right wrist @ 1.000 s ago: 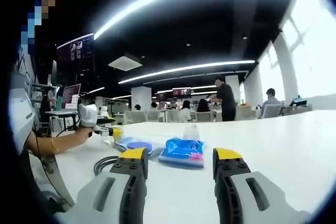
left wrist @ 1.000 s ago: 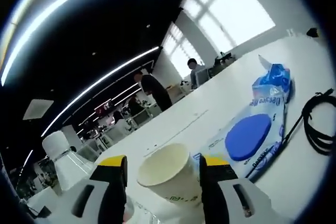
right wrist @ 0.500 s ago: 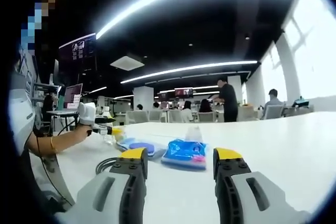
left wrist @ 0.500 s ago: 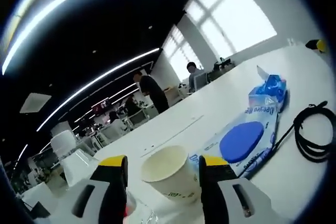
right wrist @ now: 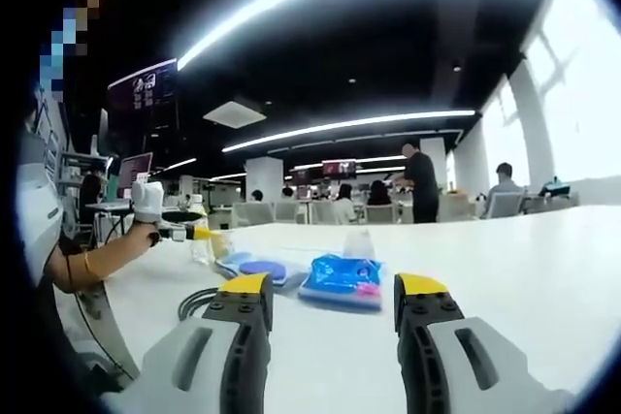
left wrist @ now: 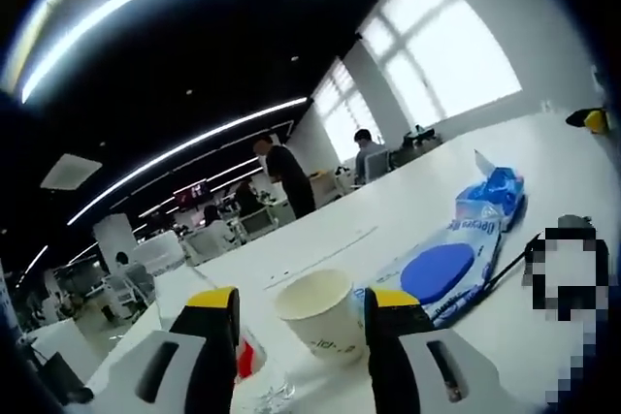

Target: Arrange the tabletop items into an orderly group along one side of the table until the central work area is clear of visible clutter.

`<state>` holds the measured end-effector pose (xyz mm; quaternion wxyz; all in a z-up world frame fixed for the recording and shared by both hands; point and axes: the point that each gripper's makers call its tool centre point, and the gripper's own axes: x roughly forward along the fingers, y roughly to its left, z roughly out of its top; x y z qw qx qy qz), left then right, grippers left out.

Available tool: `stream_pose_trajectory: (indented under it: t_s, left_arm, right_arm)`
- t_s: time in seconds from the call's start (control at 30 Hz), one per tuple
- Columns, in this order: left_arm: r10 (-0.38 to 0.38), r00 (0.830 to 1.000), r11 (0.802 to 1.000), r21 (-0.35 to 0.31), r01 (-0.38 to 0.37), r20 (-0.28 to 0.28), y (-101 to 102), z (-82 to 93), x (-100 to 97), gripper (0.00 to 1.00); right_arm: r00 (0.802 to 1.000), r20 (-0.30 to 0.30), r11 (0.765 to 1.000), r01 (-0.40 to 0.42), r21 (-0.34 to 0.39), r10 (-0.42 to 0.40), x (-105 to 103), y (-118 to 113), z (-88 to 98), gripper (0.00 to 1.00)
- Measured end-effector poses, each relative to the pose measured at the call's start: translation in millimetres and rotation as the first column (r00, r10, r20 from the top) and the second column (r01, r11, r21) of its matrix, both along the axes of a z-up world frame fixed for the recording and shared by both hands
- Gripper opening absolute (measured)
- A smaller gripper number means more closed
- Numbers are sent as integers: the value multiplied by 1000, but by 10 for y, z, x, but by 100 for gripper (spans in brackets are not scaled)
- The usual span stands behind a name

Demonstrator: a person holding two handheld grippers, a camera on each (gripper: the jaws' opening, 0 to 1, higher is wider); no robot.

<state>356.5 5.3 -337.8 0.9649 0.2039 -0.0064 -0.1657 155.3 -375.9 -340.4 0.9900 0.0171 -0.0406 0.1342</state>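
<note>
Both grippers, left (left wrist: 299,312) and right (right wrist: 332,296), have grey moulded jaws with slots and yellow-over-black tips; a bracelet (right wrist: 86,264) at nine o'clock.

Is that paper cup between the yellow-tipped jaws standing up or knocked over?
Upright. In the left gripper view the paper cup stands on the white table with its open rim facing up. Its contents cannot be seen.

A paper cup (left wrist: 318,312) is seen between the spread jaws of the left gripper (left wrist: 303,309), beside a blue wipes pack (left wrist: 456,257).
</note>
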Motion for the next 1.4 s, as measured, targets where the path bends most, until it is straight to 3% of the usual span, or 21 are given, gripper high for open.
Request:
stream_pose_trajectory:
  t_s: [0.2, 0.33, 0.53, 0.63, 0.73, 0.83, 0.93, 1.4]
  left_arm:
    - [-1, 1000, 1000, -6, 1, -8, 25, -22, -46, 51]
    - [-20, 1000, 998, -59, 18, -22, 35, -14, -180, 52]
    - [-45, 999, 995, -94, 47, 20, 9, 65, -318, 52]
    - [-33, 999, 997, -68, 34, 16, 71, 50, -378, 52]
    - [-10, 1000, 998, -62, 10, 1, 172, 13, -350, 52]
    - [27, 999, 991, -128, -30, -20, 383, -45, -256, 52]
    - [36, 998, 988, -146, -43, -49, 467, -84, -220, 52]
    - [72, 997, 980, -184, -72, -2, 777, 355, 153, 51]
  right_arm:
    - [1000, -4, 1000, -20, -8, 20, 10, 78, -5, 48]
    - [1000, -8, 1000, -21, -6, 21, 11, 88, -16, 48]
    - [999, -9, 999, -42, 5, 42, 0, 134, -11, 49]
    - [999, -10, 999, -53, -12, 53, -19, 175, 6, 49]
    - [998, -4, 998, -62, -1, 62, -30, 186, 26, 48]
    - [998, -6, 998, -58, -3, 58, -39, 187, 35, 49]
    - [998, -1, 998, -55, -9, 55, -46, 196, 55, 48]
    - [998, 4, 998, -68, -10, 68, -16, 231, 89, 48]
